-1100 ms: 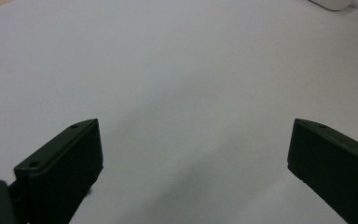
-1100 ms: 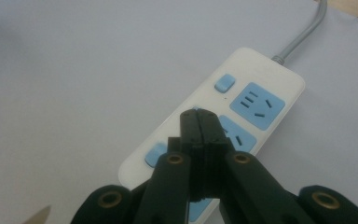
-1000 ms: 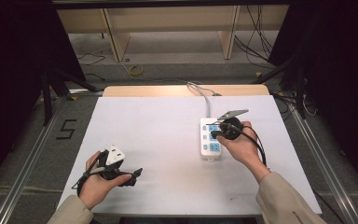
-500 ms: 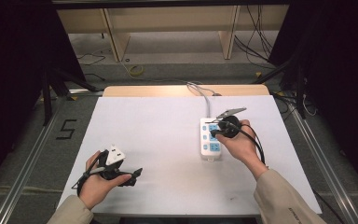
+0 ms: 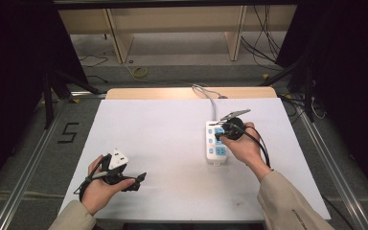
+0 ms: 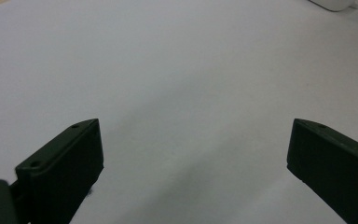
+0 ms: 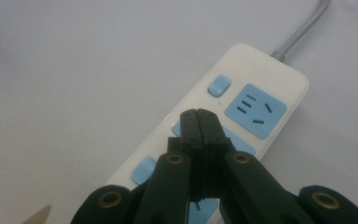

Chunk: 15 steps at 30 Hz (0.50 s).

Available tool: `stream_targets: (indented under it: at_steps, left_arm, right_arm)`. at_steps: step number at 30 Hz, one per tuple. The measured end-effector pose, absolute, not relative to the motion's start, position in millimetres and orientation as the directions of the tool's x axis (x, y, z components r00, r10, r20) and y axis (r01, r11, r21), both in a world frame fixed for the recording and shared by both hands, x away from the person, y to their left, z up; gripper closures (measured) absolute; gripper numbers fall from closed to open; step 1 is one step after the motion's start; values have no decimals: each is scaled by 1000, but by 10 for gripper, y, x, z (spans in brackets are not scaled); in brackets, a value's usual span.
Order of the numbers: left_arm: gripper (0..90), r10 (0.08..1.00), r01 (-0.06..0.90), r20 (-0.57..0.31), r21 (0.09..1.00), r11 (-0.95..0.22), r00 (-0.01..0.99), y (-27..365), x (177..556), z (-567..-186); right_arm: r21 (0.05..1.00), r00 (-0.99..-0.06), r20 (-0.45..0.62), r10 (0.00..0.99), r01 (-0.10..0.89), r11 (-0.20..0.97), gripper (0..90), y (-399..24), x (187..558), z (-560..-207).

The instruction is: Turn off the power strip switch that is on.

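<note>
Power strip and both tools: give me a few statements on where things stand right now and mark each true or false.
1. The right tool has its jaws shut together over the power strip. True.
2. The left tool is shut. False: its jaws stand wide apart over bare table.
3. A plug sits in the strip's end socket. False: that socket is empty.
4. The strip's grey cable runs off toward the far edge of the table. True.
5. The left tool is beside the strip. False: it is near the table's front left, well away from it.
</note>
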<state>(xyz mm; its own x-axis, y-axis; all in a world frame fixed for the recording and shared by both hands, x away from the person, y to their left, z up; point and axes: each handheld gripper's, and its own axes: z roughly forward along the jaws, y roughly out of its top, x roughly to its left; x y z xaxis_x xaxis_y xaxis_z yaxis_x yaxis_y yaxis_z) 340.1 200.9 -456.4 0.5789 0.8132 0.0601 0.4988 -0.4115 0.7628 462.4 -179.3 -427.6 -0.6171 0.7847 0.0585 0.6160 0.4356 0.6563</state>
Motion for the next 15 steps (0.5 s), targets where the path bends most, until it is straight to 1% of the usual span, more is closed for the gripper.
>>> stream_targets:
  at_steps: [15]
  left_arm:
    - [31,813,498,59,764,-410,579,2005,3401,-4563]
  right_arm:
    - [643,-622,59,781,622,447,900,-1699,4704,-4301]
